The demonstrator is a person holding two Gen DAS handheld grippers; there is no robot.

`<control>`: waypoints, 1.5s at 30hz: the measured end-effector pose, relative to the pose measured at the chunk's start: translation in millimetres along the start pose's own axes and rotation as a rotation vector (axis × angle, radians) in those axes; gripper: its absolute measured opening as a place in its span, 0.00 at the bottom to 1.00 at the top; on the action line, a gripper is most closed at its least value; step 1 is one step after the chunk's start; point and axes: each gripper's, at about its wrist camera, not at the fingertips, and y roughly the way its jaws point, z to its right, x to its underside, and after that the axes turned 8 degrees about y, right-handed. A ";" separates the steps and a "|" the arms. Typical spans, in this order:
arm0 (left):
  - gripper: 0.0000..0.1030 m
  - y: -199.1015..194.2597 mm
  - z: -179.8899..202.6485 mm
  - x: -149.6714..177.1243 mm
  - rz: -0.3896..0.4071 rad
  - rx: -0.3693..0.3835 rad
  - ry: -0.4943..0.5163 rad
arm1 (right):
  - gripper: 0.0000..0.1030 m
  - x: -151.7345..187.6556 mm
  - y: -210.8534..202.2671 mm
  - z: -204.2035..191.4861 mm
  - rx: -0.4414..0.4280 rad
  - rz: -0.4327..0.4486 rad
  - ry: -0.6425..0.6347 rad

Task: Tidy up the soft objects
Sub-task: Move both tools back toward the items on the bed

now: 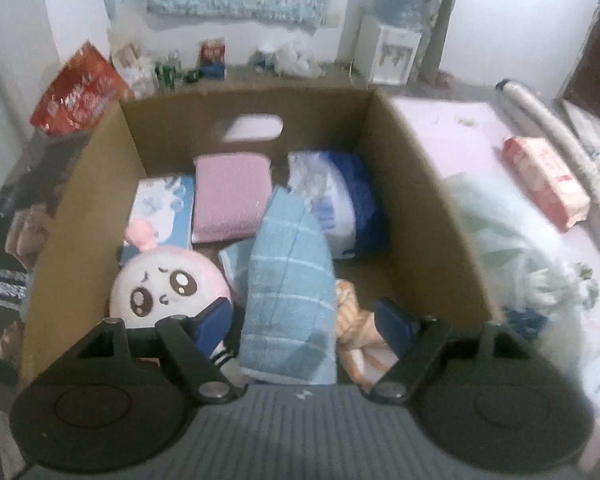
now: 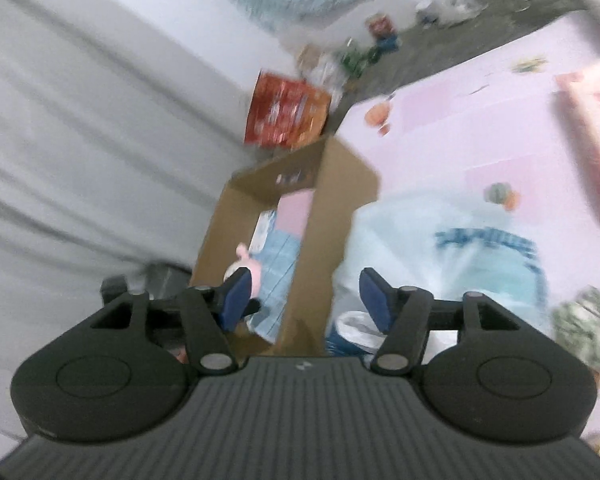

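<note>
The left tool (image 1: 304,320) hangs wide and empty over the open brown cardboard box (image 1: 412,168), the blue striped folded towel (image 1: 288,292) propped loosely between its fingers, untouched. The right tool (image 2: 304,298), also wide and empty, straddles the box wall. The towel may slump onto the round pink-and-white plush toy (image 1: 168,284) just left of the left tool.

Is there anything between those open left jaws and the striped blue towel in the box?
Nothing visible. The left gripper is open above the box, and the towel lies directly ahead between the jaws, untouched. The plush toy sits to one side of it, an orange cloth to the other.
</note>
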 end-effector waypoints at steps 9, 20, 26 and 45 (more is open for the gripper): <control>0.86 -89.8 59.2 11.0 0.182 0.024 0.085 | 0.64 51.7 -99.9 79.5 -0.007 0.172 0.139; 0.88 -119.9 177.7 41.7 0.233 0.229 0.221 | 0.64 135.1 -106.4 134.0 -0.037 0.169 0.213; 0.88 -101.2 240.1 61.4 0.211 0.232 0.350 | 0.64 151.4 -97.2 146.0 -0.063 0.148 0.233; 0.88 21.5 305.7 49.6 -0.071 0.194 0.326 | 0.63 174.1 -126.2 189.0 0.061 0.276 0.236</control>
